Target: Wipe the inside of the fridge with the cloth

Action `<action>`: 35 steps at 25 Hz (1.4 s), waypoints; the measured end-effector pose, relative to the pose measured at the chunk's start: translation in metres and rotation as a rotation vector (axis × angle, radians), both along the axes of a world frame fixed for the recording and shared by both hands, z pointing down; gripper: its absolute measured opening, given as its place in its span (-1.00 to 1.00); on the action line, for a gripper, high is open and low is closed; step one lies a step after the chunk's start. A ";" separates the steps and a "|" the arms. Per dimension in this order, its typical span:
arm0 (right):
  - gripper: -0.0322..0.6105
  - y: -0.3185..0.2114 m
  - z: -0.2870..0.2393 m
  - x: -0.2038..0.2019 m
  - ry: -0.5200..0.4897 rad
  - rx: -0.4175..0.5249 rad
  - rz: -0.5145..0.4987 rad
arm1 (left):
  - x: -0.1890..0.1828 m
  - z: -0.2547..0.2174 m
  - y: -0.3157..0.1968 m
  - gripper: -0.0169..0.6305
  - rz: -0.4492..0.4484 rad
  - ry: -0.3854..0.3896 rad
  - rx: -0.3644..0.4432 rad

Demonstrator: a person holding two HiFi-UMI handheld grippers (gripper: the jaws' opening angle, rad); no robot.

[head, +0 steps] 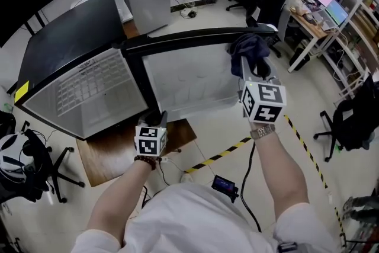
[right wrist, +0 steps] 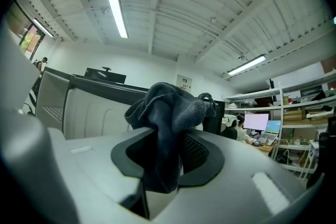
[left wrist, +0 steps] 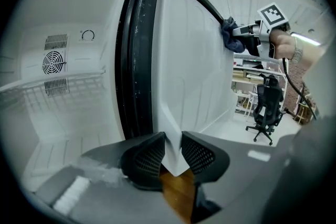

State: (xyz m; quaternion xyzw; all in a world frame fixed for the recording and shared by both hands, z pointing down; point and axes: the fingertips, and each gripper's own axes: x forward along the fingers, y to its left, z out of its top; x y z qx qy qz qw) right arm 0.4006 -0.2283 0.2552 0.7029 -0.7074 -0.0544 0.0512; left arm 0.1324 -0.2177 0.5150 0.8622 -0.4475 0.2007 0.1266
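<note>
Left gripper view: left gripper (left wrist: 173, 157) jaws nearly closed, pinching the lower edge of the white fridge door (left wrist: 194, 60), likely to hold it open. Right gripper (right wrist: 169, 155) jaws clamp the dark cloth (right wrist: 170, 107), which is bunched above them. In the head view the cloth sits upper right, at the door's far edge, apart from the fridge compartment (head: 89, 92) at left.

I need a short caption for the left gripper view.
Left gripper clamps the fridge door; right gripper holds a dark cloth at its far edge.
</note>
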 end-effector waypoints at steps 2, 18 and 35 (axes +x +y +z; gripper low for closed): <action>-0.54 0.001 -0.001 0.010 0.000 0.000 0.017 | 0.000 0.000 0.001 -0.62 -0.001 0.000 0.000; -0.54 0.021 -0.004 0.035 -0.010 0.014 0.045 | 0.005 0.001 0.003 -0.62 -0.019 0.011 -0.009; -0.55 0.034 0.067 -0.268 0.000 -0.110 -0.529 | 0.007 0.009 0.011 -0.62 0.058 0.031 -0.052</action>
